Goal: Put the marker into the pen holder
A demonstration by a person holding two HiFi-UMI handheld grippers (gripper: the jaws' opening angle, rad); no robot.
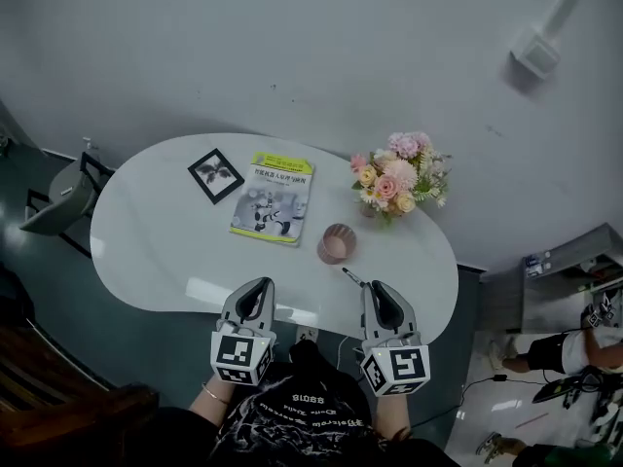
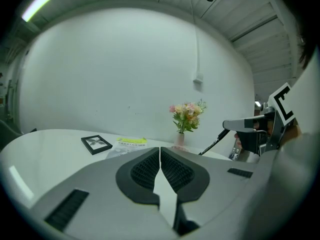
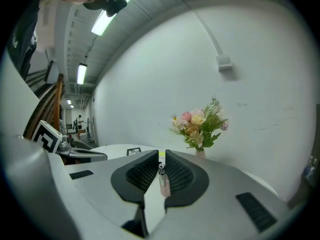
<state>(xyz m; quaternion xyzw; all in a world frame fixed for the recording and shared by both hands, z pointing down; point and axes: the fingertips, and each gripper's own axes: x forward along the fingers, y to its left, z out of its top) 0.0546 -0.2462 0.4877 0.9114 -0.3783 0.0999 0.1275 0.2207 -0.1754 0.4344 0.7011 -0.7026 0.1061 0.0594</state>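
Just off the holder (image 1: 337,243), on its near-right side – gripping the marker (image 1: 350,276) in the right gripper (image 1: 373,290), jaws clenched on the barrel close to one end. Leaves most of the length sticking out, slanting down toward the holder's rim but not yet over its mouth. Cannot tell whether the free end touches the table (image 1: 165,251). Further along the holder's near-left side, left gripper (image 1: 261,286) with jaws pressed together on nothing, well apart from the holder and so bracing nothing.

Judging the risks from here:

- With so short a hold on so long an overhang, could pivot in the pads at the first bump.
- Coming in this low and slanted, could catch the rim rather than clear it and shove or topple the holder, which looks light and stands unsupported.
- Letting go before the end is inside the mouth would drop the marker beside the holder to roll away.
- Overshooting could brush the flowers (image 1: 399,175) beyond the holder, on its far-right side.
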